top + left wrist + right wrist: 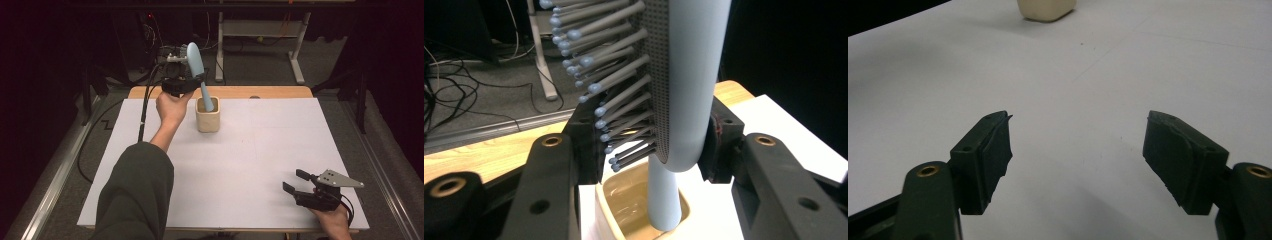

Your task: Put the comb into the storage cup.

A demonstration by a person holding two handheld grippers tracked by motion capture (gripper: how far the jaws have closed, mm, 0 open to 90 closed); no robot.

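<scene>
Nearest to the person, at the near right corner of the white table sheet [240, 165], the right gripper [294, 182] rests low in the hand with its two black jaws spread wide and nothing between them. Farther away, the left gripper [186, 82] is raised and clamps the head of a pale blue plastic hairbrush [196, 62] with grey bristles. The brush stands almost upright, with its handle down inside the cream square ceramic cup [207, 120] near the far edge.
</scene>
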